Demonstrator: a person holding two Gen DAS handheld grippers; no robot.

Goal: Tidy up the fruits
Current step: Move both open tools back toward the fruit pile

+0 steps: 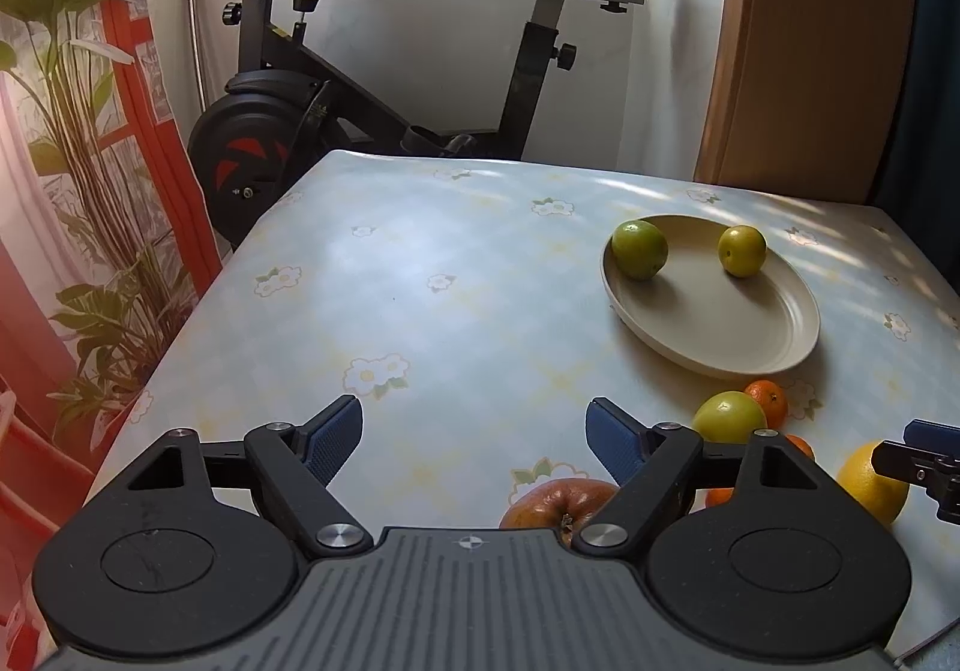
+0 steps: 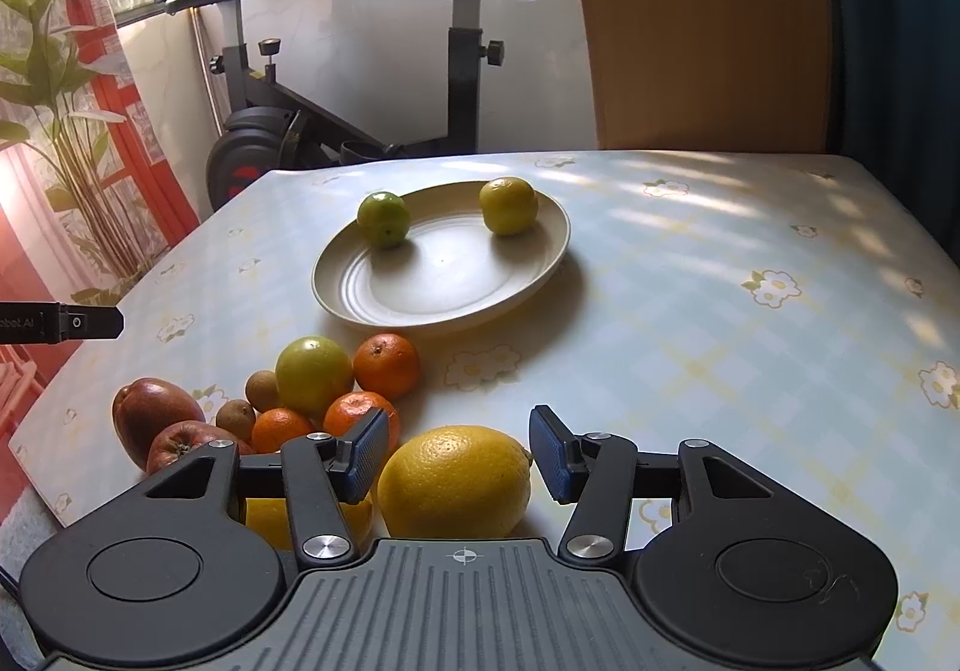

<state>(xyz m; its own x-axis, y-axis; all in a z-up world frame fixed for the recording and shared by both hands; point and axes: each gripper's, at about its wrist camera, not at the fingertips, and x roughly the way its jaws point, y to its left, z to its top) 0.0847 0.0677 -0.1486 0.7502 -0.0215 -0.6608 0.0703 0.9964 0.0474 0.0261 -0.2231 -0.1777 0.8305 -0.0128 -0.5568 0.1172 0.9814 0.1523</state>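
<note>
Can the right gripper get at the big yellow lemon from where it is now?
Probably yes: the right gripper is open, and the lemon already sits between its fingers with nothing in between.

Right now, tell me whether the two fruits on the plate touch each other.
Apart. The right wrist view shows bare plate between the green fruit and the yellow-green fruit; the left wrist view shows the same gap.
</note>
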